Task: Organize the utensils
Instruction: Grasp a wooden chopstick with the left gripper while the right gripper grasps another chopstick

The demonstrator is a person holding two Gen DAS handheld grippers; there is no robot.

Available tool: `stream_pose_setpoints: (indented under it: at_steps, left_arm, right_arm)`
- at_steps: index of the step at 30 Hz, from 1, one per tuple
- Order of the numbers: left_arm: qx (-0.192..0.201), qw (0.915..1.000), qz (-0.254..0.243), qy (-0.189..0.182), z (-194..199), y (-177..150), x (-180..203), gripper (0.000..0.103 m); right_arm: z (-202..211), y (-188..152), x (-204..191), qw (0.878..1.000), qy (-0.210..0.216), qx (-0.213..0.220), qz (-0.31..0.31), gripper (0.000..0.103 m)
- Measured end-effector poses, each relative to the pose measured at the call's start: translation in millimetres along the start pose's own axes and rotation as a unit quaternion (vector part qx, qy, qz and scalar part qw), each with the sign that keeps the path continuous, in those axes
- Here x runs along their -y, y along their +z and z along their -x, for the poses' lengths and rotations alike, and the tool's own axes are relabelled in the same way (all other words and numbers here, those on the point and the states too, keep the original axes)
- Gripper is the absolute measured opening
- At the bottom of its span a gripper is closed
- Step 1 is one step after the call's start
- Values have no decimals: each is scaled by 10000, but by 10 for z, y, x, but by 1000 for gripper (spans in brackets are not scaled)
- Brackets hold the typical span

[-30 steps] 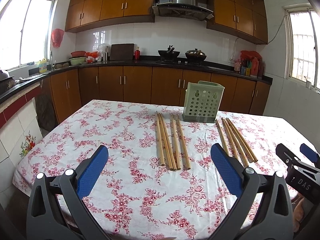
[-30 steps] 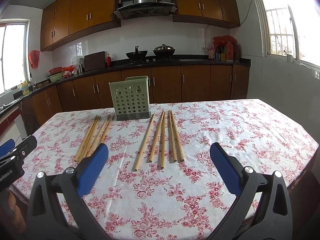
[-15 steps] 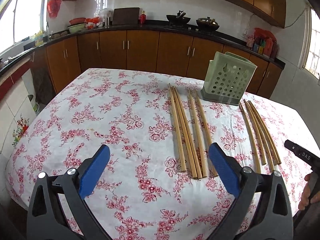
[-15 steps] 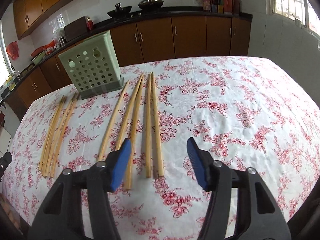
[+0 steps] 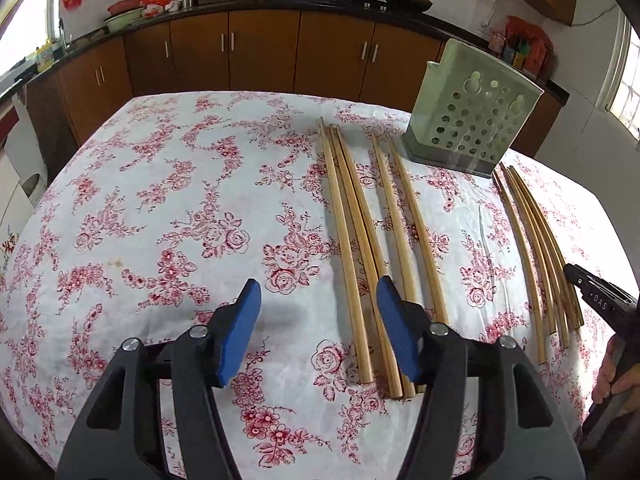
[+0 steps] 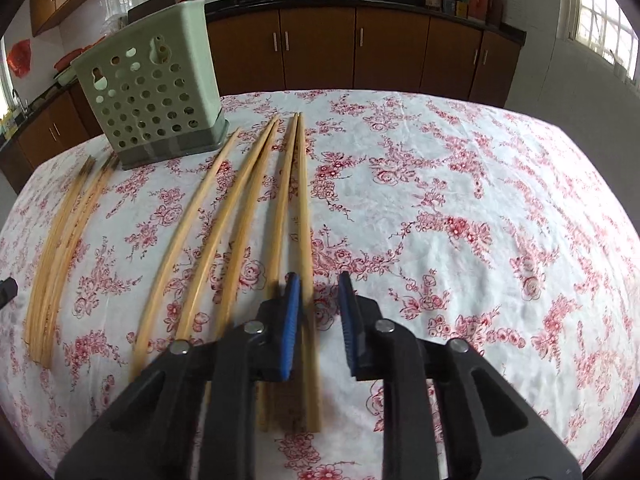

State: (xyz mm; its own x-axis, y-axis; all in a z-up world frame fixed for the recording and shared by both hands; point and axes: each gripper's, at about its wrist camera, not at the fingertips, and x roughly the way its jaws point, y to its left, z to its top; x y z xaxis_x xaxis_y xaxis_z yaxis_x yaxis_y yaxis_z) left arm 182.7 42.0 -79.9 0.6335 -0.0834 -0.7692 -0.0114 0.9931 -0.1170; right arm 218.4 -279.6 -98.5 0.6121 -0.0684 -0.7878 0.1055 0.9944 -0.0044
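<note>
Scene: a desk under a white cloth with red flowers (image 5: 160, 200). A pale green perforated plastic utensil holder (image 5: 468, 120) stands upright at its far side.
Left bundle: five long bamboo chopsticks (image 5: 360, 240) lie flat and roughly parallel, running from just beside the holder back towards the camera.
Right bundle: five more bamboo chopsticks (image 6: 240, 220) are fanned slightly on the cloth, thin tips near the holder's base. None is in the holder yet.
Left hand-held gripper (image 5: 318, 300): about half open, and its jaws have just been closing. It hovers over the near ends of the left bundle. One stick end lies below the gap, and nothing is pinched.
Right hand-held gripper (image 6: 319, 292): jaws drawn almost together, with only a slit left. The rightmost chopstick (image 6: 303, 200) runs under that slit beside the left pad. I cannot see the pads pressing on it.
Handling: these look light, stiff and smooth. They are likely to roll on the cloth or pivot in a loose pinch.
Where to grip: take them at the thick near ends, squarely across the shaft. That leaves the thin tips free to drop into the holder.
Risk: a neighbouring stick may get dragged along, or a stick may swing if it is caught off-centre.
Progress: early, with everything still lying on the desk.
</note>
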Motion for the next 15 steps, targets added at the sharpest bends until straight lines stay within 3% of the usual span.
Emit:
stream_pose_setpoints:
  at_steps: [5, 11, 15]
  left_arm:
    - [-292, 9994, 6, -190, -193, 42, 48, 34]
    - [-357, 9991, -121, -181, -280, 107, 80, 11]
    - [-319, 9993, -122, -142, -336, 178, 37, 8]
  right_arm:
    - [-54, 76, 194, 9989, -136, -7, -445, 8]
    - [-51, 74, 187, 9993, -163, 46, -328, 8]
    - [-71, 109, 185, 9994, -174, 61, -301, 8]
